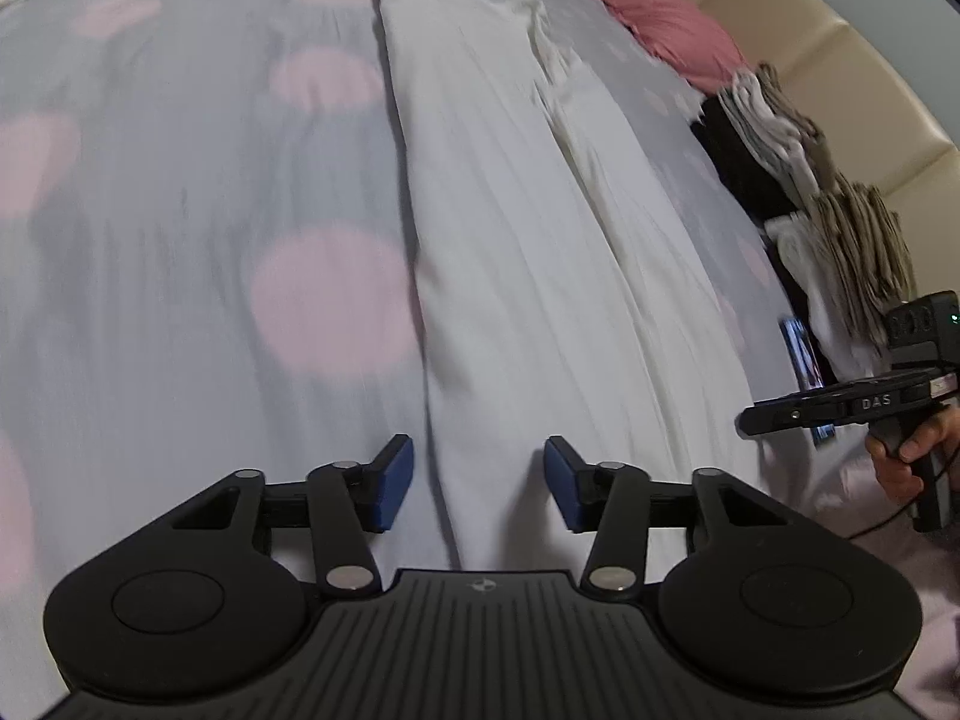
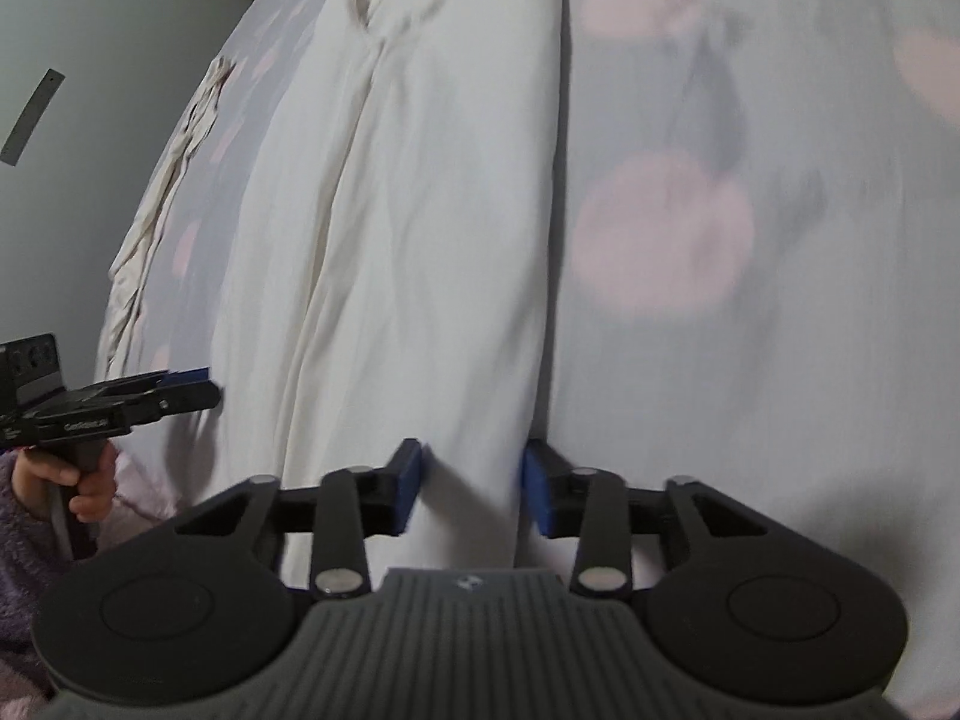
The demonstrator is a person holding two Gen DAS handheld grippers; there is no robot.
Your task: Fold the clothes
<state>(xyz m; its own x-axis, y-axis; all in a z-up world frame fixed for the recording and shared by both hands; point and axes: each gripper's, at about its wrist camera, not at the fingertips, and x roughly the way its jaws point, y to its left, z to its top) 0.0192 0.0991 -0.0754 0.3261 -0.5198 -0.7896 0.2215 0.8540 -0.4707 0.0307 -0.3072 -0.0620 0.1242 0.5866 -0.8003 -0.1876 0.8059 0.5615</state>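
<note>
A long white garment (image 1: 510, 210) lies stretched out flat on the grey bedspread with pink dots (image 1: 210, 180), with a fold running along its length. My left gripper (image 1: 478, 483) is open just above the garment's near end, straddling its left edge. In the right wrist view the same garment (image 2: 420, 210) runs away from me, and my right gripper (image 2: 472, 492) is open over its near end by the right edge. Each gripper shows side-on in the other's view: the right gripper (image 1: 747, 420) and the left gripper (image 2: 210, 387), each held by a hand.
A pink pillow (image 1: 660, 18) lies by the beige headboard (image 1: 840, 30). Stacks of folded clothes (image 1: 780, 138) and a phone (image 1: 804, 360) sit on the bed's right side. A crumpled cream cloth (image 2: 168, 192) lies along the bed's left edge by a grey wall (image 2: 90, 60).
</note>
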